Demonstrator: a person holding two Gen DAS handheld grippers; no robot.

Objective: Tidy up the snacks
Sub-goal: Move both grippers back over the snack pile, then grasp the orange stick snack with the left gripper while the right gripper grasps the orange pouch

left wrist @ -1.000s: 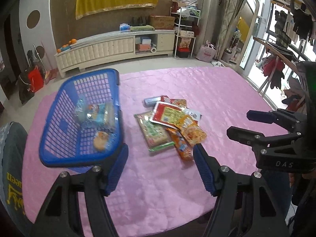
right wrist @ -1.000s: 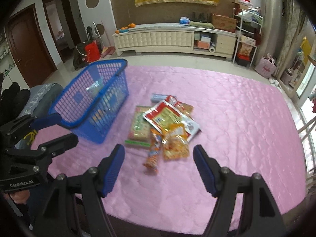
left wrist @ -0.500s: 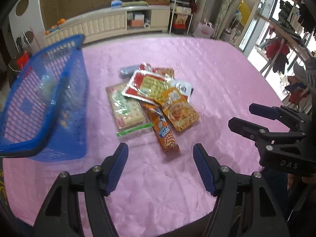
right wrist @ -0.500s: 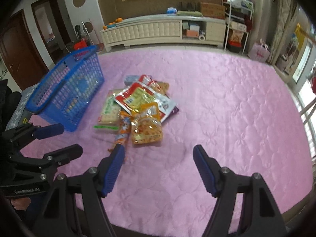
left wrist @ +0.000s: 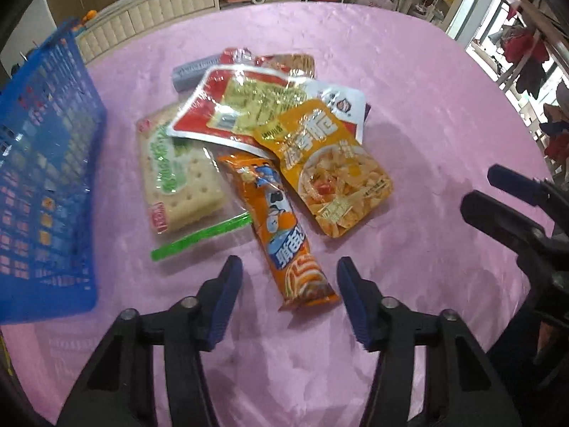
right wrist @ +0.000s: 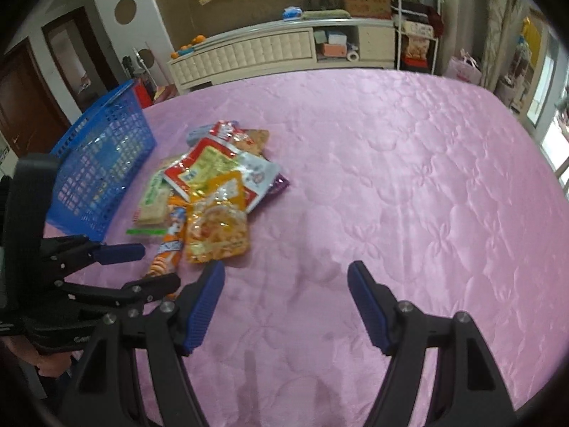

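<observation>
A pile of snack packs lies on the pink table. Its nearest piece is a long orange pack (left wrist: pixel 281 224), flanked by a yellow pouch (left wrist: pixel 330 174) and a cracker pack (left wrist: pixel 174 174), with a red-and-white pouch (left wrist: pixel 245 106) on top. My left gripper (left wrist: pixel 288 274) hangs over the orange pack's near end; its jaws are closing, the pack lies between them and the pads stand clear of it. My right gripper (right wrist: pixel 286 270) is open over bare cloth, to the right of the pile (right wrist: pixel 213 192). A blue basket (left wrist: pixel 46 178) stands left of the pile.
The pink quilted cloth (right wrist: pixel 409 178) runs wide to the right of the snacks. In the right wrist view the left gripper (right wrist: pixel 156 267) crosses the lower left, close to the right gripper's left finger. A low white cabinet (right wrist: pixel 266 49) stands beyond the table's far edge.
Both grippers have come down and in toward the snack pile. The left one's jaws have narrowed around the orange pack's end. The basket has slid to the left edge of its view.
</observation>
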